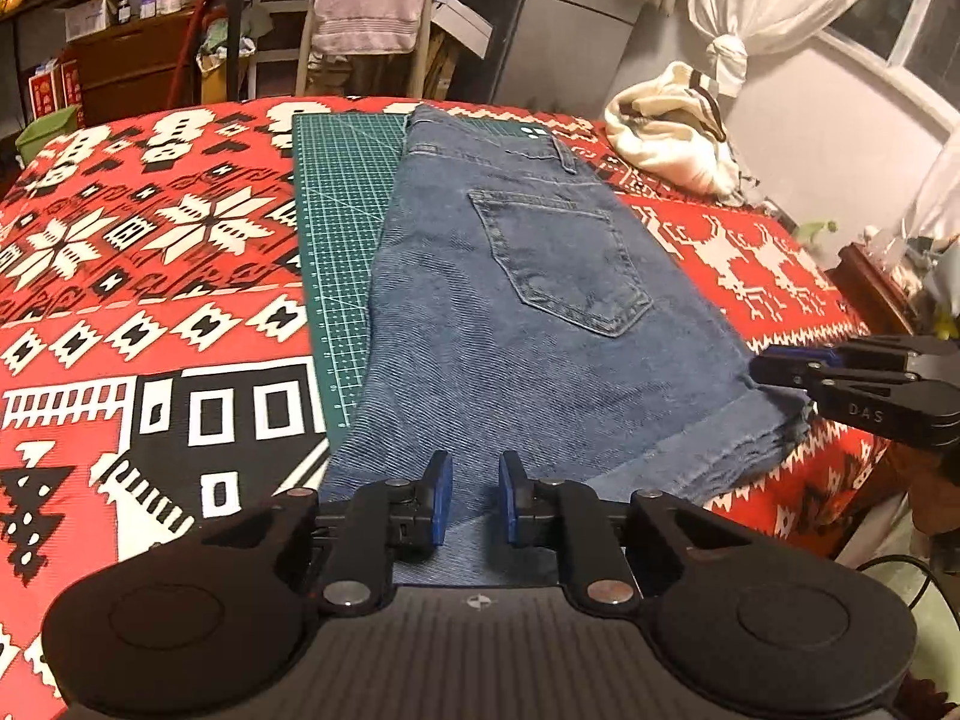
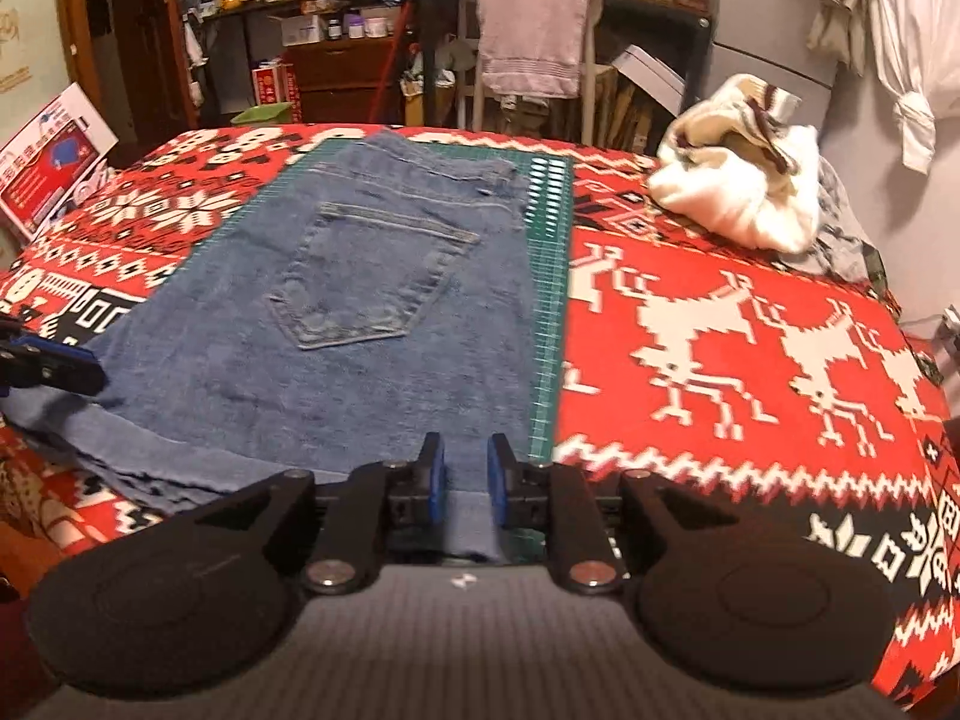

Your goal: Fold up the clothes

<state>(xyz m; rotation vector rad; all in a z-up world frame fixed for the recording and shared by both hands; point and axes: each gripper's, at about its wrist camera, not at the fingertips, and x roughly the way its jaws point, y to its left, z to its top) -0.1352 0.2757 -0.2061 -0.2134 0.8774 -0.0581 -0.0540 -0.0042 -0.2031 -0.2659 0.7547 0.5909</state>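
Blue denim shorts (image 1: 510, 300) (image 2: 384, 324) lie flat, back pocket up, on a green cutting mat (image 1: 342, 228) (image 2: 549, 300), with the waistband at the far end. My left gripper (image 1: 475, 495) sits at the near hem. Its blue pads are a narrow gap apart with the lighter hem denim pinched between them. My right gripper (image 2: 466, 477) holds the hem's other end the same way, beside the mat's right edge. Each wrist view also catches the other gripper's tip at the hem corner: the right gripper (image 1: 780, 369) and the left gripper (image 2: 66, 366).
A red, white and black patterned blanket (image 1: 150, 276) (image 2: 720, 324) covers the table. A crumpled cream garment (image 1: 666, 132) (image 2: 744, 180) lies at the far right. A chair draped with a pink towel (image 2: 531, 30) and cluttered shelves stand behind the table.
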